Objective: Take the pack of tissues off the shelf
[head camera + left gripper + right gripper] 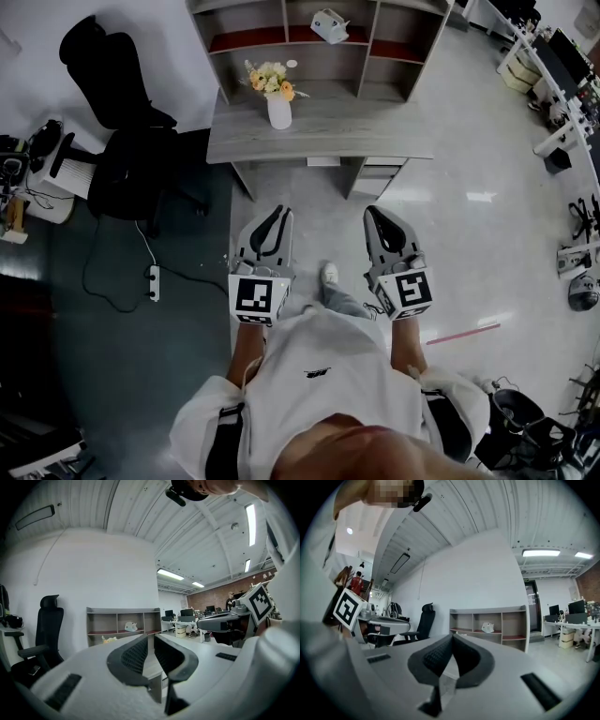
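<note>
Head view, starting at left gripper [281, 214]: low in frame near 6 o'clock, parted by only a thin slit, pinching nothing (slit read from left gripper view). Right gripper [371, 212] just beside it toward 3 o'clock: pressed together at the tips, also empty. Both with pale grey matte plastic shells, black curved pads with a fine ribbed texture, and a black-and-white marker cube at the rear.

Progress, as a judgement: nothing done yet. Pack of tissues [329, 25] still on the shelf [370, 42], at 12 o'clock from the grippers and well apart from both. Approach, reach, grip and lift-off all left.

Outward at 12 o'clock: desk [328, 131], flat grey wood-grain top, between grippers and shelf. On it, toward 11 o'clock, a smooth white vase [279, 113] with yellow, cream and orange flowers (real or fake, cannot tell).

Shelf behind the desk: grey wood-grain boards, square open compartments, red-brown middle board. Pack in the middle compartment, resting on that red-brown board; pale, soft-looking, rumpled wrap, loosely boxy shape, probably easy to squash.

At 10 o'clock: black office chair [122, 103], padded, with a tall back. Floor [469, 216]: pale, glossy, reflecting lights.
</note>
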{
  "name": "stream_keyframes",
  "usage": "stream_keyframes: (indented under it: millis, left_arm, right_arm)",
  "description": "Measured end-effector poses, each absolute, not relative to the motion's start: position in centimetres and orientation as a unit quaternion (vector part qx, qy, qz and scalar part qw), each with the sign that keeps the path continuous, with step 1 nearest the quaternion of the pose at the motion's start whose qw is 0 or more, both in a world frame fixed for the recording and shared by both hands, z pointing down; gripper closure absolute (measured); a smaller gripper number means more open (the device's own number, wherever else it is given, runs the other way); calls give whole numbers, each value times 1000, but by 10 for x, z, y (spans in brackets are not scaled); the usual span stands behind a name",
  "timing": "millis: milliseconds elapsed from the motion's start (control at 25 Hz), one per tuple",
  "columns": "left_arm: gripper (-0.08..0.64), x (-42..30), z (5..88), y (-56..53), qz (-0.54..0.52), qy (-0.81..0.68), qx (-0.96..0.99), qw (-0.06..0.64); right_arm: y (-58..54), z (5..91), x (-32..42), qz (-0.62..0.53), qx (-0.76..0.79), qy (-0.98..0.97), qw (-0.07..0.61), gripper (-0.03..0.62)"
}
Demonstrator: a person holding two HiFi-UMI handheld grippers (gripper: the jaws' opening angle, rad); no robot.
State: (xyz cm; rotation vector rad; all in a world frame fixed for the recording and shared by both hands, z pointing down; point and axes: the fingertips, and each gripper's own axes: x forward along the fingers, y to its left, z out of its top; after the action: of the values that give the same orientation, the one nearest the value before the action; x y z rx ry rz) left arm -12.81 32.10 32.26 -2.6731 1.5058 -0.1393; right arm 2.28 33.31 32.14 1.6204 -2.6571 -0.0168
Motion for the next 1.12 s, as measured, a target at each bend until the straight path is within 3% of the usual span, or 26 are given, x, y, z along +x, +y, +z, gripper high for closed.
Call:
stream_keyframes:
  millis: [1120]
  left_arm:
    - [500,-63,321,172,-67,520,-851,31]
  right_arm:
    - [167,331,80,16,478,-878,19,568]
